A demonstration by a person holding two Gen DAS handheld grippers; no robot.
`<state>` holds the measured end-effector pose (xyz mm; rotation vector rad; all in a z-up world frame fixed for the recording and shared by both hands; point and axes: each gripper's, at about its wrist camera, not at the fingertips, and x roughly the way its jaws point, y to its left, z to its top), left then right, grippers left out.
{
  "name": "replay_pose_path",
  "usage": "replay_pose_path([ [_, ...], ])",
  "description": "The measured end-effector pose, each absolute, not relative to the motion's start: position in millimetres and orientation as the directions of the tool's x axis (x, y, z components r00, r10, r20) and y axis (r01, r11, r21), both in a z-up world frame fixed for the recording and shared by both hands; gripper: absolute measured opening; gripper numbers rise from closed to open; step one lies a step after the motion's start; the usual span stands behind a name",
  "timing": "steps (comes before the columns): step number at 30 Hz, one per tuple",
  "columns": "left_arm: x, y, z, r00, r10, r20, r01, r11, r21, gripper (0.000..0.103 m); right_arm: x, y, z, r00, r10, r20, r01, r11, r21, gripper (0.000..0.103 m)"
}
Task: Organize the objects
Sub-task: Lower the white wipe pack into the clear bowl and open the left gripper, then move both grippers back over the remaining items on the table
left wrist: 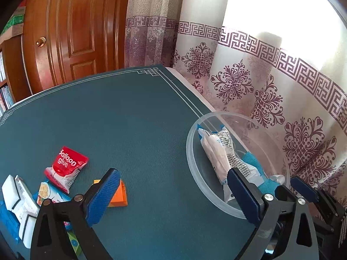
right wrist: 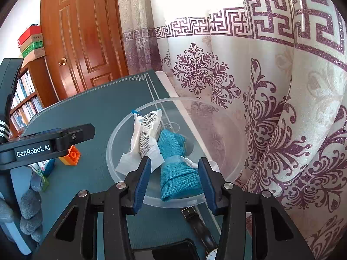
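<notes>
On the teal table mat (left wrist: 134,117), near its corner by the patterned curtain (left wrist: 271,82), stands a clear plastic bowl (right wrist: 121,130) that holds a white printed packet (right wrist: 147,134) and a rolled teal cloth (right wrist: 177,173) lying against each other. Above the bowl's near rim hangs the right gripper (right wrist: 174,182), its blue-padded tongs spread to a middling gap on either side of the cloth's lower end, with space showing between pads and cloth. Left of the bowl, the left gripper (left wrist: 173,195) hovers over bare mat with its tongs spread wide and nothing between them. Beside its left finger lies an orange block (left wrist: 119,195), and further left a red balloon glue packet (left wrist: 65,166) and a white box (left wrist: 19,199) rest among other small packets. Under the right gripper, a black-strapped wristwatch (right wrist: 201,231) lies just beside the bowl.
</notes>
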<state>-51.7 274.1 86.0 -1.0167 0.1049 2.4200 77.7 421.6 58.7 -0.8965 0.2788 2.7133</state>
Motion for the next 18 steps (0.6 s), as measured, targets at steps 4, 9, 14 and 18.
replay_pose_path([
  [4, -44, 265, 88, -0.615, 0.403, -0.678, -0.472, -0.877, -0.093, 0.102, 80, 412, 63, -0.778, 0.185, -0.6, -0.299, -0.95, 0.095, 0.053],
  [9, -37, 251, 89, -0.631, 0.383, -0.674, -0.464, -0.883, -0.068, 0.102, 83, 400, 67, -0.783, 0.173, -0.598, -0.279, -0.956, 0.088, 0.055],
  [14, -36, 230, 88, -0.637, 0.359, -0.682, -0.425, -0.902, -0.078, 0.102, 88, 389, 75, -0.794, 0.158, -0.587, -0.261, -0.961, 0.094, 0.059],
  [18, -36, 208, 87, -0.648, 0.343, -0.681, -0.389, -0.917, -0.092, 0.102, 90, 375, 77, -0.8, 0.128, -0.586, -0.236, -0.965, 0.111, 0.062],
])
